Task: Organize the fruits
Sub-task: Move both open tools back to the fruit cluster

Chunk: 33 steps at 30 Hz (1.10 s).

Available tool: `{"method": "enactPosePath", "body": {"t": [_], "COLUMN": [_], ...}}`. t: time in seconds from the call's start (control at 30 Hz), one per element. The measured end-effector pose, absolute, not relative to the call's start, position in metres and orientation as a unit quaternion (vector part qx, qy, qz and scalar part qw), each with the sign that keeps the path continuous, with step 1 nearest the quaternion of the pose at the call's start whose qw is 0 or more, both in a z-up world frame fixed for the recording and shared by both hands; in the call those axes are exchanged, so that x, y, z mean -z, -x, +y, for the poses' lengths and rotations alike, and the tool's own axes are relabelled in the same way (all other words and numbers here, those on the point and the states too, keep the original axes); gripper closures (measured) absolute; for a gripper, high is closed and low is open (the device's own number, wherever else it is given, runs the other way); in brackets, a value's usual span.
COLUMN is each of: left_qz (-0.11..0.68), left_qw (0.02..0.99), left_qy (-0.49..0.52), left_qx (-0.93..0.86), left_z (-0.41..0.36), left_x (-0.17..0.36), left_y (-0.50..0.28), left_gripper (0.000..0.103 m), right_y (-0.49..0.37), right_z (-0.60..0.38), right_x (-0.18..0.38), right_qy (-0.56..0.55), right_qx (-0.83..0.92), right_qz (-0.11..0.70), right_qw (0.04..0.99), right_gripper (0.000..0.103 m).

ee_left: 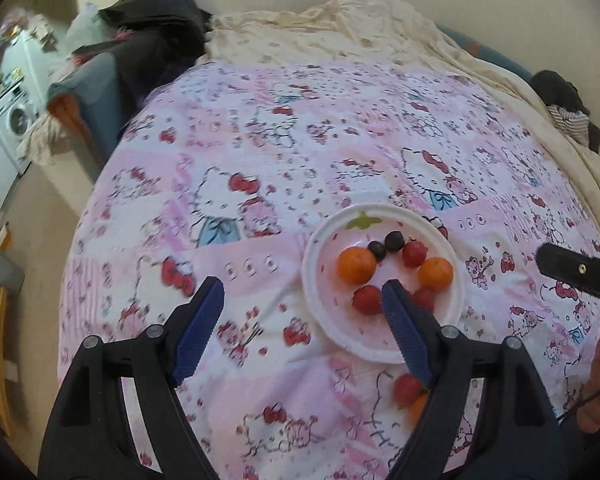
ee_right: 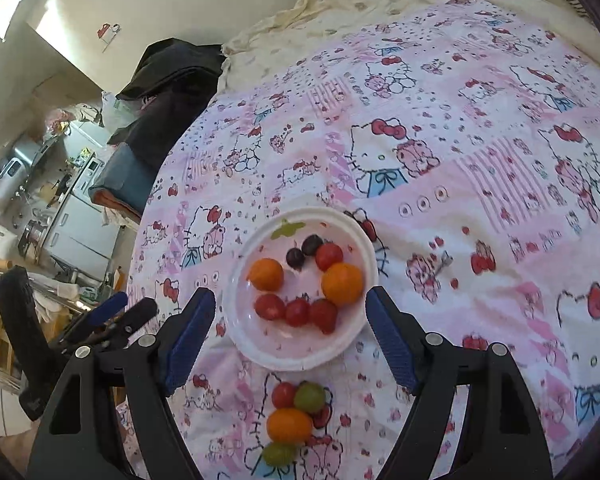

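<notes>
A round white plastic plate (ee_right: 300,354) sits on a pink and white bed sheet with cartoon cats (ee_right: 480,184). On the plate lie two orange round fruits (ee_right: 342,283), two small dark purple grapes (ee_right: 295,258) and four little red tomatoes (ee_right: 297,312). The dark grapes touch each other near the far side of the plate.

More fruit lies on the sheet just in front of the plate: a red tomato (ee_right: 283,395), a green grape (ee_right: 309,397), an orange oval fruit (ee_right: 289,425) and another green grape (ee_right: 278,454). There may be one more red tomato tucked behind them, but it is hard to see.

The right gripper (ee_right: 290,304) has its blue fingers spread wide, one on each side of the plate, with nothing in them. The left gripper (ee_left: 302,296) is wide too and holds nothing. One of its blue fingers (ee_left: 404,328) shows in front of the plate.
</notes>
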<state>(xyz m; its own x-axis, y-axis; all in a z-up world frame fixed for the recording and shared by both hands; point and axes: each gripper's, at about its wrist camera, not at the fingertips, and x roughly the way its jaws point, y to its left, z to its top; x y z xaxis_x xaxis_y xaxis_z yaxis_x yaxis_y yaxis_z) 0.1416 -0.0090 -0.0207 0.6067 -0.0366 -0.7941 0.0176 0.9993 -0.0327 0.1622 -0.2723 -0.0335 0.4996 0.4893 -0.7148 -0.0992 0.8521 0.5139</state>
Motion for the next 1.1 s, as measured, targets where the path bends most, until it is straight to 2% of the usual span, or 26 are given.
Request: {"method": "enactPosePath", "body": {"t": [0.27,0.7,1.1], "left_qz": [0.44,0.452,0.478], "left_qw": [0.898,0.891,0.875], "left_qy": [0.019,0.04,0.069], "left_qx": [-0.004,-0.006,-0.03], "left_z": [0.007,0.01,0.014], "left_x": [0.014,0.015,0.034], "left_y": [-0.11,-0.063,-0.067], "left_gripper": [0.025,0.025,0.025], "right_y": [-0.127,-0.083,-0.079], "right_z": [-0.277,-0.277,-0.253], "right_x": [0.025,0.037,0.066], "right_qy": [-0.192,-0.2,-0.156], "right_qx": [-0.149,-0.149,-0.158], "right_qz": [0.455,0.479,0.522], "right_qw": [0.857,0.841,0.824], "right_gripper": [0.023,0.023,0.023]}}
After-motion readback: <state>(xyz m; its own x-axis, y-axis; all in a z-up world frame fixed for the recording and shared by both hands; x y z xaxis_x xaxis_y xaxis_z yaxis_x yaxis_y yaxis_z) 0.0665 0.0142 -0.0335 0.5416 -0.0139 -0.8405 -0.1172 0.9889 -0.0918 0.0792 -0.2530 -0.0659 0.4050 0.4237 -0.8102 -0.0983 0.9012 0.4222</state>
